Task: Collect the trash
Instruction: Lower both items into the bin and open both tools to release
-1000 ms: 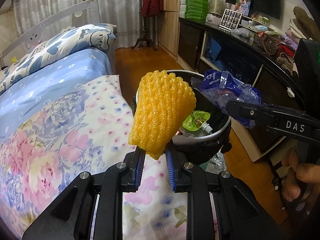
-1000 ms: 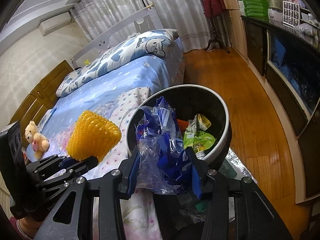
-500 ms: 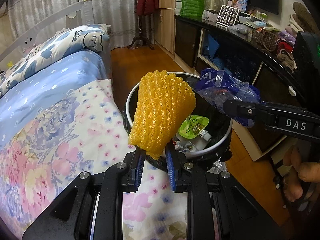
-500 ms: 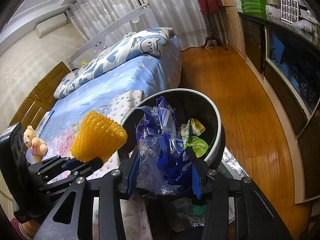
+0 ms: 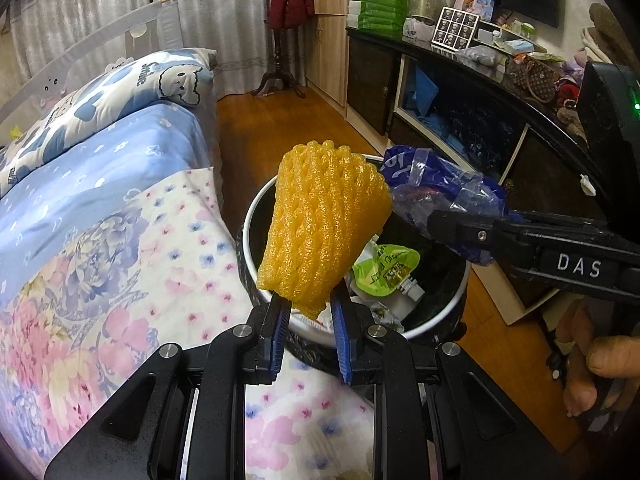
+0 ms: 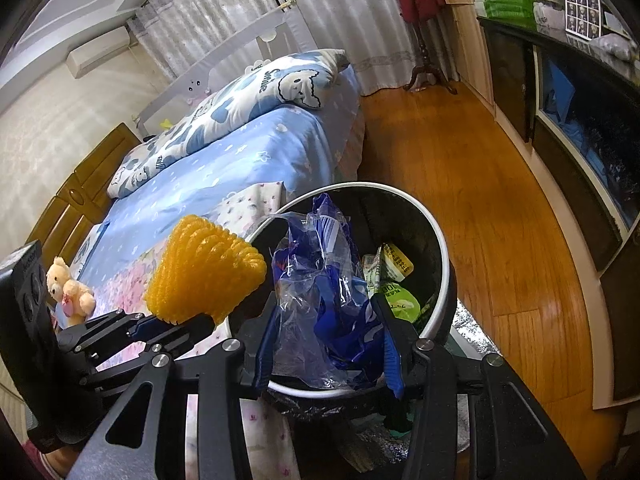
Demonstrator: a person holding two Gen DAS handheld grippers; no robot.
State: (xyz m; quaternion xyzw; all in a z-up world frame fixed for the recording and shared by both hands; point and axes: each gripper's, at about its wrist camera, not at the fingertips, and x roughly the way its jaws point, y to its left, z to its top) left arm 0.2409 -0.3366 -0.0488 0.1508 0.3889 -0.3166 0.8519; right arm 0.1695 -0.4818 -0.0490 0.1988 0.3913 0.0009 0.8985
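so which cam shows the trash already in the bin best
The left wrist view. It looks past the yellow foam net into the bin, showing the green pouch and white scraps around it. In the right wrist view the blue plastic bag held in the right tool hides most of it.

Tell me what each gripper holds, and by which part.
Left gripper: yellow foam fruit net, pinched at its lower narrow end. Right gripper: crumpled blue plastic bag, clamped around its lower bulk.

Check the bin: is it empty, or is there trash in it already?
Not empty. The bin already holds a green pouch and other wrappers at the bottom. How full it is, cannot tell: the foam net and blue bag hide much of it.
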